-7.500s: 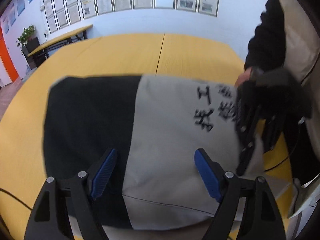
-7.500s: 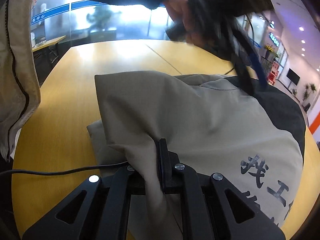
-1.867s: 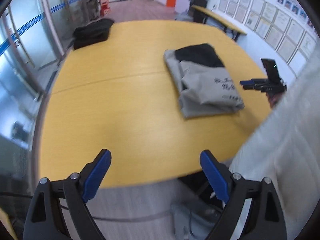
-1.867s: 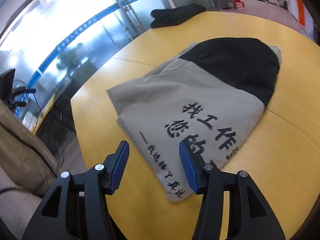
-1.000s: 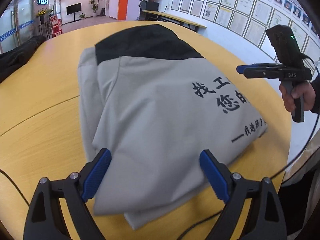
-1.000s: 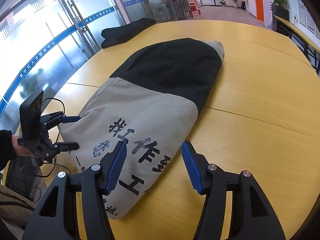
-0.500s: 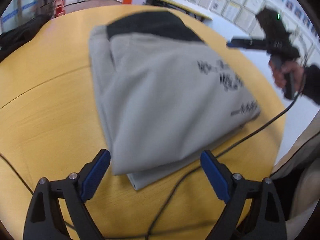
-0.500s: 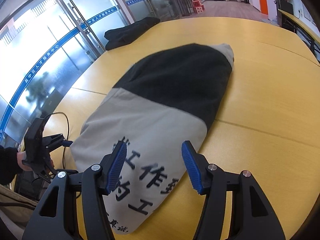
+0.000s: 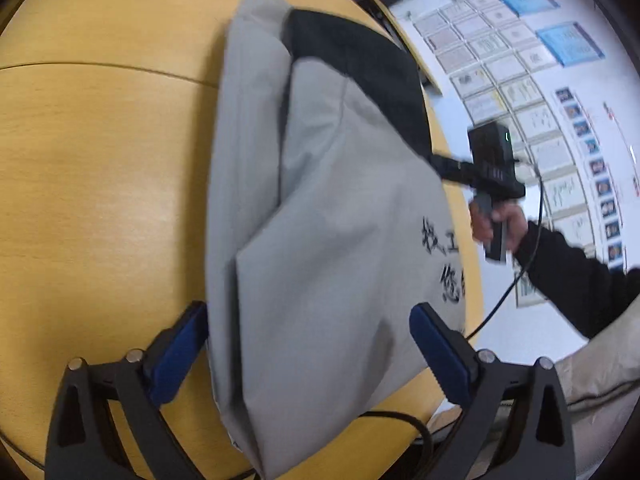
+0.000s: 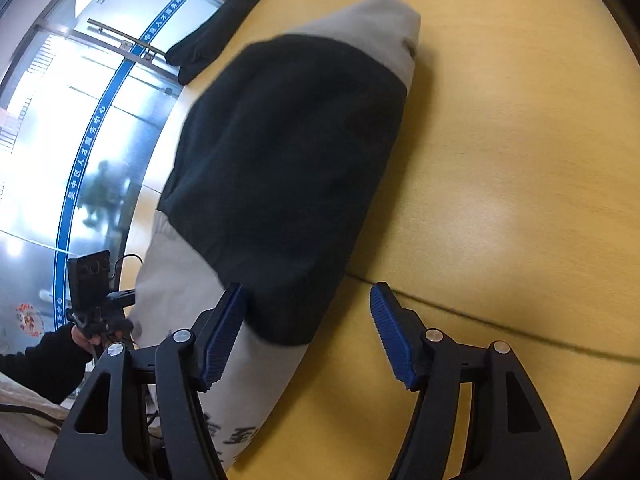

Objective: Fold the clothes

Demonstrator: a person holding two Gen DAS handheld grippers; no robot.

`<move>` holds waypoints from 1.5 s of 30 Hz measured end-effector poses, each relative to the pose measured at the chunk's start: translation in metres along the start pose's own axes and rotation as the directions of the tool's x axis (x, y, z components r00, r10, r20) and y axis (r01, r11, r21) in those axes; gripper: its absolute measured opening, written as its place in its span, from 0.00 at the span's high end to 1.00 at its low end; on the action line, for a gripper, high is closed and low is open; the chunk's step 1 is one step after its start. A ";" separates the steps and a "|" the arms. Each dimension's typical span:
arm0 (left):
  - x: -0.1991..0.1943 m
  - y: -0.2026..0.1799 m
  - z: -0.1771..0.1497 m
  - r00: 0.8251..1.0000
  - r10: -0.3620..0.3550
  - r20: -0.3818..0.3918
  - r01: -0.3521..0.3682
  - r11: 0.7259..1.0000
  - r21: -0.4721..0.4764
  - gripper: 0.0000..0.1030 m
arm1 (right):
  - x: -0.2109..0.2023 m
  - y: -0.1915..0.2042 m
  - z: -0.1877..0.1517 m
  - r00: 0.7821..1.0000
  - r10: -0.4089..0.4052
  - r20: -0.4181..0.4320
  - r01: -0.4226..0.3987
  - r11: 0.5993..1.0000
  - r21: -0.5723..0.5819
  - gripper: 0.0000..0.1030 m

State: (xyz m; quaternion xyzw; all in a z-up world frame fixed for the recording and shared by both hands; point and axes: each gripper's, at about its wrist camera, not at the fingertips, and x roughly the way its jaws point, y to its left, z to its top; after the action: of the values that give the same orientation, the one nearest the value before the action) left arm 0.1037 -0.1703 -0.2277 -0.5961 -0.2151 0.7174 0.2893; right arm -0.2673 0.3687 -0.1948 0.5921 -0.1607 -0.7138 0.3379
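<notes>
A folded grey and black jacket (image 9: 320, 208) with black printed characters lies on the yellow table (image 9: 100, 168). My left gripper (image 9: 308, 344) is open, its blue pads straddling the jacket's grey near end. In the right wrist view the jacket (image 10: 288, 160) shows its black half. My right gripper (image 10: 306, 336) is open, its left pad against the black edge, its right pad over bare table. The right gripper also shows in the left wrist view (image 9: 452, 168) by the jacket's far side. The left gripper shows in the right wrist view (image 10: 120, 300).
A dark folded garment (image 10: 216, 36) lies at the table's far edge by glass doors. A black cable (image 9: 400, 420) runs under the jacket's near corner. The table edge (image 9: 476, 280) is close on the right. Framed sheets cover the wall (image 9: 540, 120).
Both grippers have moved in close to the jacket. The left now straddles the grey end. The right has dropped to the black half's edge. Both stay open.
</notes>
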 end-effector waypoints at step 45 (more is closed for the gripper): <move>-0.060 -0.074 0.084 0.967 -0.155 0.202 0.217 0.916 -0.337 0.81 | -0.042 0.198 -0.005 0.901 -0.135 0.412 0.258 0.930 -0.260 0.83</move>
State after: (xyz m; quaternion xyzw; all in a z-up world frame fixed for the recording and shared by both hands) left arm 0.0409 -0.1524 -0.1189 -0.5517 -0.4213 0.6841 0.2240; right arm -0.2015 0.2549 -0.0407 0.3925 -0.0497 -0.8635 0.3129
